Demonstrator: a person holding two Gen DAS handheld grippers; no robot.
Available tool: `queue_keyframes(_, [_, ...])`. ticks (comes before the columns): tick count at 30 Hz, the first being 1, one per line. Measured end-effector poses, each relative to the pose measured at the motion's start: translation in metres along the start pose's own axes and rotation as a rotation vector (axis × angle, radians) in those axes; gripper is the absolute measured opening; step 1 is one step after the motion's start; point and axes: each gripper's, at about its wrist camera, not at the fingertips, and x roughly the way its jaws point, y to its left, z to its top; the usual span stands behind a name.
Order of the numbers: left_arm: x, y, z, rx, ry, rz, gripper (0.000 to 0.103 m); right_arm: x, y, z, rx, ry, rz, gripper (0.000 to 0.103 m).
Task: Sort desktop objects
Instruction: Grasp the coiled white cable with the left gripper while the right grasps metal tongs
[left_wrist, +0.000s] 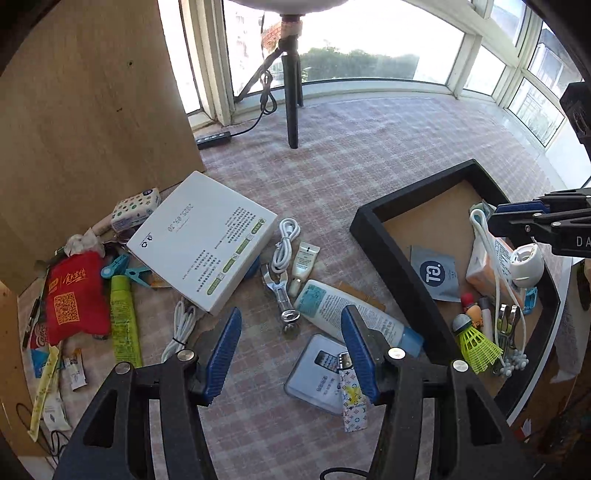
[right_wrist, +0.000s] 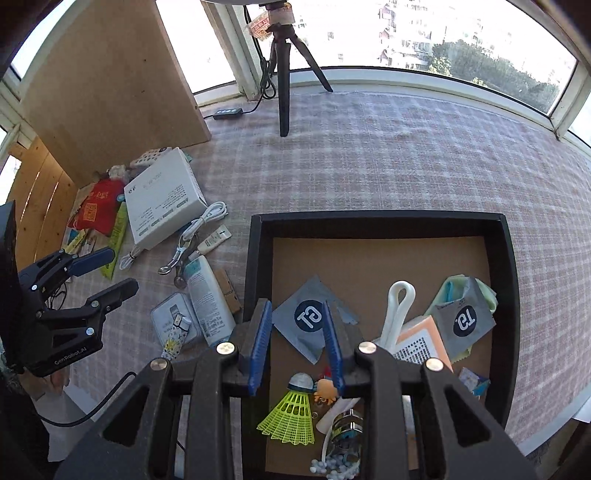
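My left gripper (left_wrist: 291, 319) stands open above the checked tablecloth, nothing between its blue pads. Below it lie a white lotion bottle (left_wrist: 343, 310), a metal tool (left_wrist: 280, 295), a white cable (left_wrist: 284, 240) and a patterned lighter (left_wrist: 351, 391) on a clear case (left_wrist: 314, 373). My right gripper (right_wrist: 295, 314) hangs open over the black tray (right_wrist: 255, 266), holding nothing. Under it in the tray are a grey sachet (right_wrist: 310, 317), a yellow-green shuttlecock (right_wrist: 291, 410) and an orange tissue pack (right_wrist: 424, 336). The right wrist view shows the left gripper (right_wrist: 110, 273) at the left.
A white box (left_wrist: 199, 240), red pouch (left_wrist: 74, 295), green tube (left_wrist: 123, 317) and clips are heaped at the left against a wooden board (left_wrist: 92, 110). A tripod (left_wrist: 291, 92) and power strip (left_wrist: 214, 139) stand at the back by the window.
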Motion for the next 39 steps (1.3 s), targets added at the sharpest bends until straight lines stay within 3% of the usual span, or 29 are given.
queue_keyframes(7, [0.022, 0.080, -0.024, -0.089, 0.067, 0.071, 0.052, 0.048, 0.065, 0.023, -0.072, 0.082, 0.084, 0.028])
queue_keyframes(11, [0.032, 0.103, -0.030, -0.130, 0.090, 0.052, 0.052, 0.078, 0.094, 0.035, -0.091, 0.137, 0.116, 0.028])
queue_keyframes(17, [0.053, 0.106, -0.032, -0.107, 0.131, 0.035, 0.052, 0.118, 0.117, 0.053, -0.067, 0.219, 0.156, 0.028])
queue_keyframes(29, [0.087, 0.108, -0.026, -0.083, 0.180, 0.013, 0.052, 0.160, 0.142, 0.063, -0.058, 0.296, 0.116, 0.028])
queue_keyframes(39, [0.103, 0.109, -0.026, -0.084, 0.205, -0.004, 0.042, 0.178, 0.152, 0.059, -0.067, 0.336, 0.097, 0.028])
